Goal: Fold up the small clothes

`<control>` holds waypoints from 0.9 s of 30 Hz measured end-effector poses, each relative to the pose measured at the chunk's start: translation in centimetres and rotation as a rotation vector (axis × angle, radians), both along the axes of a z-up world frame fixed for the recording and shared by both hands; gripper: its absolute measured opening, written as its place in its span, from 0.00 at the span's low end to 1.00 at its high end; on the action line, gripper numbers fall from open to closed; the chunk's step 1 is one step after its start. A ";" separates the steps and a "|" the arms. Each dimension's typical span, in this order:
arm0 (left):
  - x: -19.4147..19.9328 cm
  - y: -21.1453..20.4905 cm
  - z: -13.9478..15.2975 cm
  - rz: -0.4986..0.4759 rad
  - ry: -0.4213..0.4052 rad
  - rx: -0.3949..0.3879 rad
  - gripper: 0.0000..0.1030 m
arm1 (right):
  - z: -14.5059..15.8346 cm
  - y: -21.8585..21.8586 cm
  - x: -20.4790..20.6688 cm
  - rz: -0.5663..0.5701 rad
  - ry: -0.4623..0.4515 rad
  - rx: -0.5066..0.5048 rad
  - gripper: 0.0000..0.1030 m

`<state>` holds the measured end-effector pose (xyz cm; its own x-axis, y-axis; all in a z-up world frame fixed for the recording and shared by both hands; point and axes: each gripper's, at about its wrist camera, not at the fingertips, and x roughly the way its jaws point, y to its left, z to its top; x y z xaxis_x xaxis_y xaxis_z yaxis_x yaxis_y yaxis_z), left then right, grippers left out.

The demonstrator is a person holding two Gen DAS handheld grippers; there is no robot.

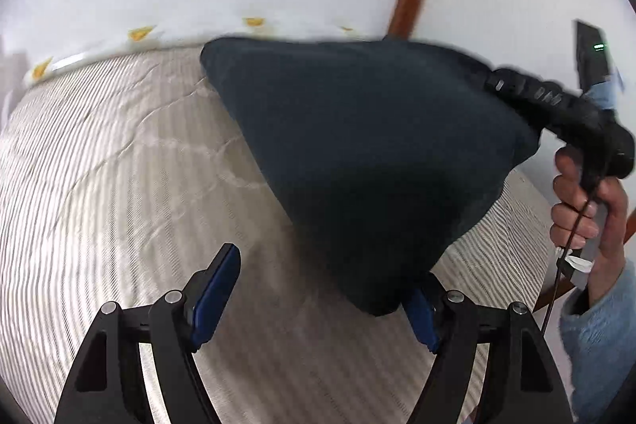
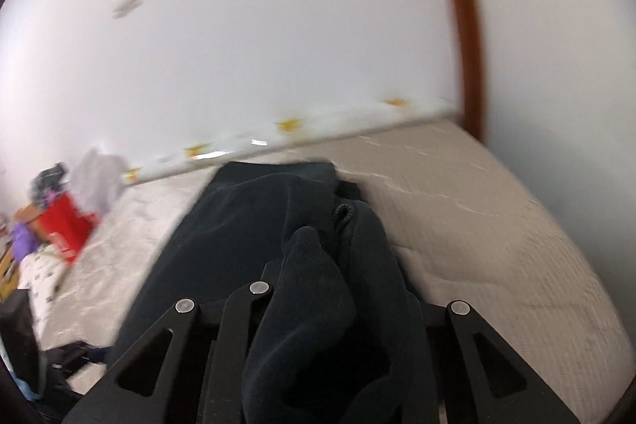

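A dark navy garment [image 1: 369,153] is held up above a striped mattress [image 1: 119,177], stretched into a rough triangle, its lowest corner hanging against the inner side of one finger of the left gripper [image 1: 318,301]. The fingers [image 1: 216,289] of that gripper are seen spread wide, with nothing pinched between the blue pads. One upper corner of the cloth is taken by the right gripper [image 1: 493,80], which is gripped at its handle by the person's right hand [image 1: 588,213]. In the right wrist view the same fabric [image 2: 318,304] is bunched and pinched between the closed jaws, the rest draped forward over the mattress [image 2: 477,225]. A white wall [image 2: 278,46] is seen behind, a brown wooden post [image 2: 461,26] beside it, and a red box [image 2: 65,229] with piled clothes [image 2: 97,181] at the far left.
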<state>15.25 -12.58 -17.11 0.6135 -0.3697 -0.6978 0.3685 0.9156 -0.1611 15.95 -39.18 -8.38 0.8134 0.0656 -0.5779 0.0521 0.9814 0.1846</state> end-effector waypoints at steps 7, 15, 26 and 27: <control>0.9 -3.7 0.3 -0.008 -0.010 0.067 0.42 | -2.6 -2.9 -0.9 -0.059 0.055 0.036 0.55; 1.6 -1.6 0.7 0.086 -0.046 0.029 0.15 | -5.1 -3.2 -0.4 0.011 0.161 0.167 0.32; 0.9 9.4 1.8 0.336 -0.059 0.018 0.13 | -4.6 7.9 2.2 0.131 0.118 0.155 0.22; 0.5 10.4 1.7 0.352 -0.053 0.021 0.13 | -4.5 8.8 2.1 0.150 0.118 0.162 0.22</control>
